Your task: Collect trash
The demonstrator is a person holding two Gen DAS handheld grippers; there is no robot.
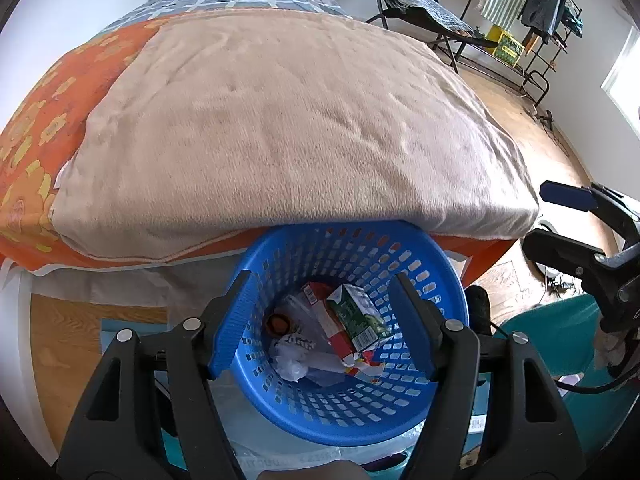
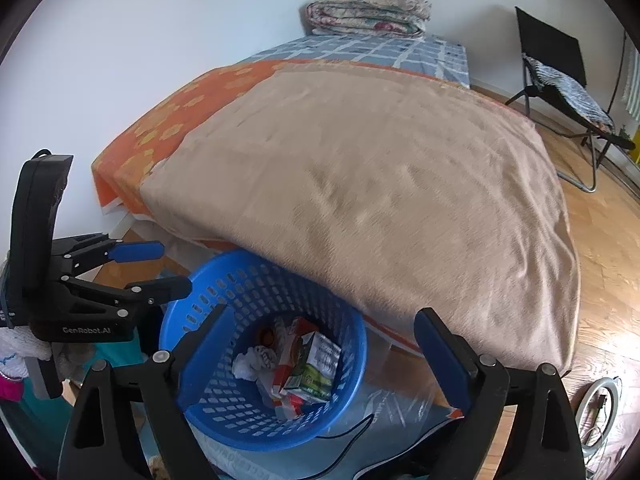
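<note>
A blue plastic basket [image 1: 432,280] [image 2: 256,280] stands at the foot of the bed. It holds a green carton [image 1: 360,316] [image 2: 316,372], a red and white carton [image 1: 328,320], crumpled white plastic [image 1: 292,364] [image 2: 252,364] and a small orange-brown piece [image 1: 277,324]. My left gripper [image 1: 324,324] hangs open and empty over the basket; it also shows in the right wrist view [image 2: 160,268]. My right gripper [image 2: 320,352] is open and empty above the basket's right side; it shows at the right edge of the left wrist view [image 1: 560,216].
A bed with a beige blanket [image 1: 288,128] [image 2: 380,184] over an orange sheet [image 1: 48,120] fills the view behind the basket. A folding chair [image 2: 560,76] and a clothes rack [image 1: 528,12] stand on the wooden floor at the right. Clear plastic sheeting [image 2: 400,404] lies under the basket.
</note>
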